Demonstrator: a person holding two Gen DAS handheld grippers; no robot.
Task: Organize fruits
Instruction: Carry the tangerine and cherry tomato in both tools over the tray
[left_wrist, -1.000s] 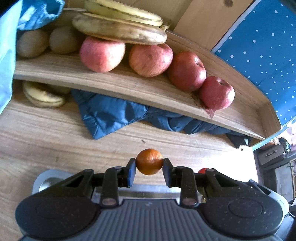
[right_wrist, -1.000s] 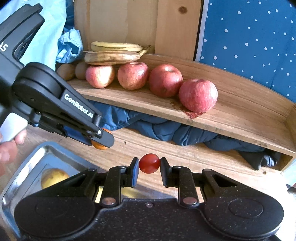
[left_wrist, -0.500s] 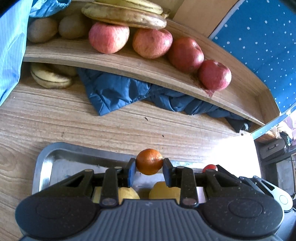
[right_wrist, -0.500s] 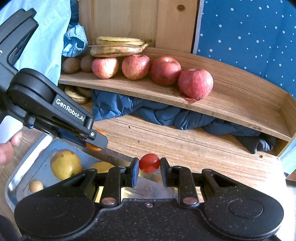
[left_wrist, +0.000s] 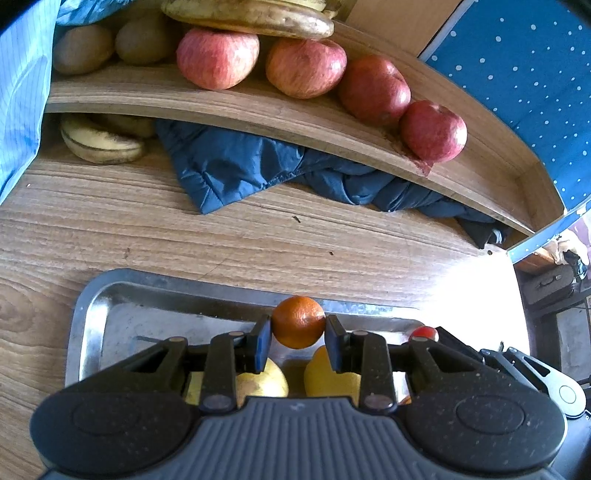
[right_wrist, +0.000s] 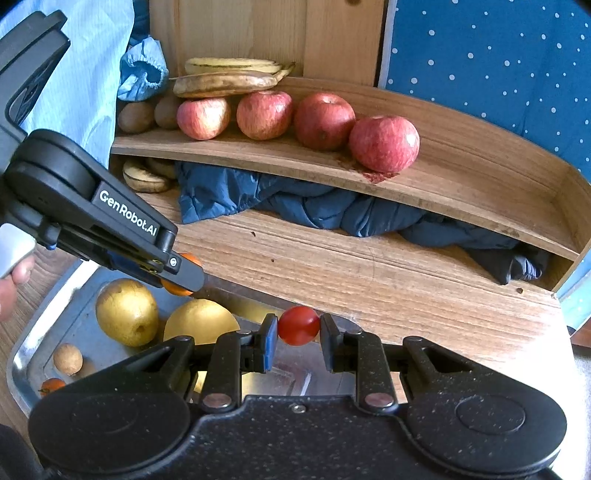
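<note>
My left gripper (left_wrist: 297, 334) is shut on a small orange (left_wrist: 298, 322) above the far rim of a metal tray (left_wrist: 122, 306). My right gripper (right_wrist: 298, 334) is shut on a cherry tomato (right_wrist: 298, 325) over the tray's right part. In the right wrist view the left gripper (right_wrist: 183, 275) holds its orange (right_wrist: 192, 258) over the tray (right_wrist: 22, 354), which carries two yellow pears (right_wrist: 127, 317), a small brown fruit (right_wrist: 67, 359) and a small orange fruit (right_wrist: 51, 386). Red apples (right_wrist: 384, 143), bananas (right_wrist: 225, 83) and kiwis (right_wrist: 136, 116) lie on the wooden shelf (right_wrist: 461, 184).
A dark blue jacket (right_wrist: 295, 206) is bunched under the shelf on the wooden table (right_wrist: 369, 273), with more bananas (right_wrist: 146, 179) to its left. A light blue sleeve (right_wrist: 96, 66) hangs at the left. A blue dotted panel (right_wrist: 498, 55) stands behind the shelf.
Both grippers have pulled back from the shelf, each keeping its fruit. More of the tray and its pears has come into view beneath them.
</note>
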